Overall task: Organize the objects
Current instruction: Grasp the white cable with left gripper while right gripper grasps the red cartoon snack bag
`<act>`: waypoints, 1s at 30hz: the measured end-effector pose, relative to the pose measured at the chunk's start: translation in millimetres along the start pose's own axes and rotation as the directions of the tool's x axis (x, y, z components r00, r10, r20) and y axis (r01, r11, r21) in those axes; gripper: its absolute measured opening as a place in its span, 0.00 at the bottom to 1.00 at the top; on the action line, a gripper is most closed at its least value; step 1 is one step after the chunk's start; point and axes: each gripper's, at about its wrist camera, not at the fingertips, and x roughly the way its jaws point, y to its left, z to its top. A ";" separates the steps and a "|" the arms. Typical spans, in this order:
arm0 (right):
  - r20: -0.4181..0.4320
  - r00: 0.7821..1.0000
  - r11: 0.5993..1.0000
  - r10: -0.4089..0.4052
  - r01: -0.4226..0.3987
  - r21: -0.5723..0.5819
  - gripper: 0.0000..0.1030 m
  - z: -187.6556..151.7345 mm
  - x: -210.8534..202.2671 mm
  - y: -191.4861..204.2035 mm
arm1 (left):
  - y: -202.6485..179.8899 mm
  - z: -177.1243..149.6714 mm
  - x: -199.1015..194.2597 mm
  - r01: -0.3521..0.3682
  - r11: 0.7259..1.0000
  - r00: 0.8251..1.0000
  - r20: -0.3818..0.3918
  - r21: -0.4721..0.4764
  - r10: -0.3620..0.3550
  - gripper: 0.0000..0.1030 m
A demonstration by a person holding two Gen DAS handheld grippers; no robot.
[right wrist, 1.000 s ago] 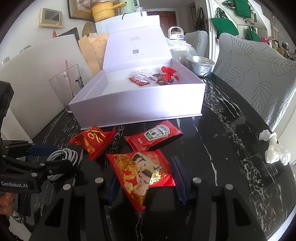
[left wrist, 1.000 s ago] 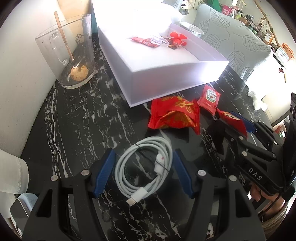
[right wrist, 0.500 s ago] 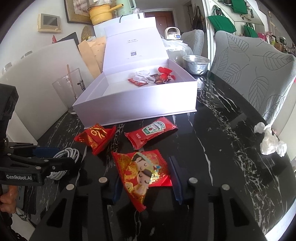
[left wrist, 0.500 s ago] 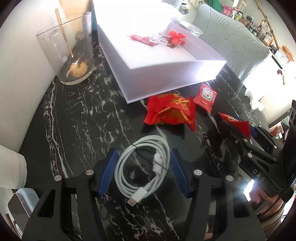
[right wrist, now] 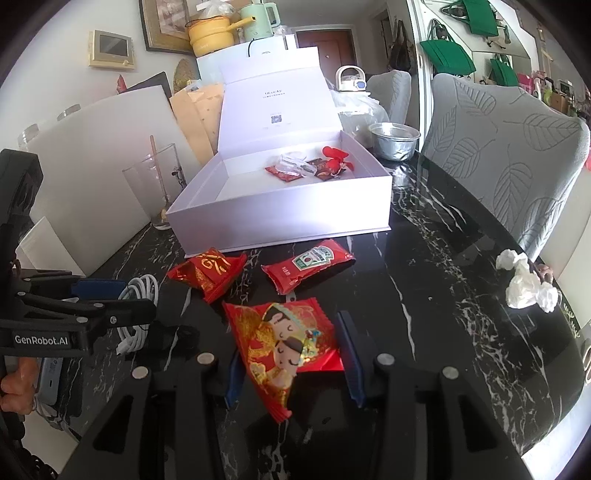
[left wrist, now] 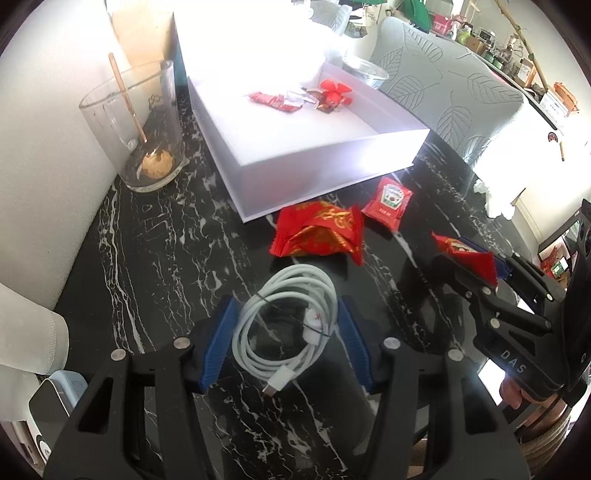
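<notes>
Left wrist view: my left gripper (left wrist: 286, 345) fingers sit wide around the coiled cable (left wrist: 291, 325). My right gripper (right wrist: 290, 360) likewise brackets a snack packet (right wrist: 286, 341), ungripped. Few items are boxed in the white box (right wrist: 295, 218); four remain on the tabletop (right wrist: 424, 295).

Table (left wrist: 155, 236): black, veined in white like marble.
Box (right wrist: 280, 214): plain white, lid printed with small dark text.
Cable (left wrist: 291, 325): white, a red mark seen on its tie.
Gripper pads (left wrist: 221, 343): blue, set on black frames.
Figure packet (right wrist: 284, 343): red and gold, cartoon couple printed on it.
Gold-script packet (left wrist: 321, 236): red, gold lettering.
Ketchup sachet (right wrist: 308, 264): red, green-and-white label.
Chair (right wrist: 509, 147): grey, leaf pattern embossed.
Tissue (right wrist: 528, 284): white.
Pot (right wrist: 208, 35): yellow.
</notes>
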 end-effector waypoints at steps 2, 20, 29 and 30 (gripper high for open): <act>0.000 1.000 1.000 -0.006 0.006 -0.002 0.43 -1.2 -2.1 0.1 | -2.3 -0.5 -3.1 -0.004 1.000 1.000 0.009 0.007 0.004 0.52; -0.041 0.999 1.000 0.024 -0.024 -0.008 0.43 -13.8 0.0 6.1 | -5.6 -6.3 20.0 0.045 0.997 0.994 -0.099 0.063 -0.039 0.60; -0.044 0.998 0.997 0.053 -0.055 -0.047 0.43 -21.1 -2.8 16.7 | -8.5 -20.6 20.5 0.009 0.993 0.995 -0.104 0.118 0.004 0.71; -0.045 0.997 0.997 0.059 -0.061 -0.047 0.44 -22.0 -2.9 17.5 | -9.1 -21.7 20.2 0.007 0.992 0.995 -0.103 0.124 0.005 0.71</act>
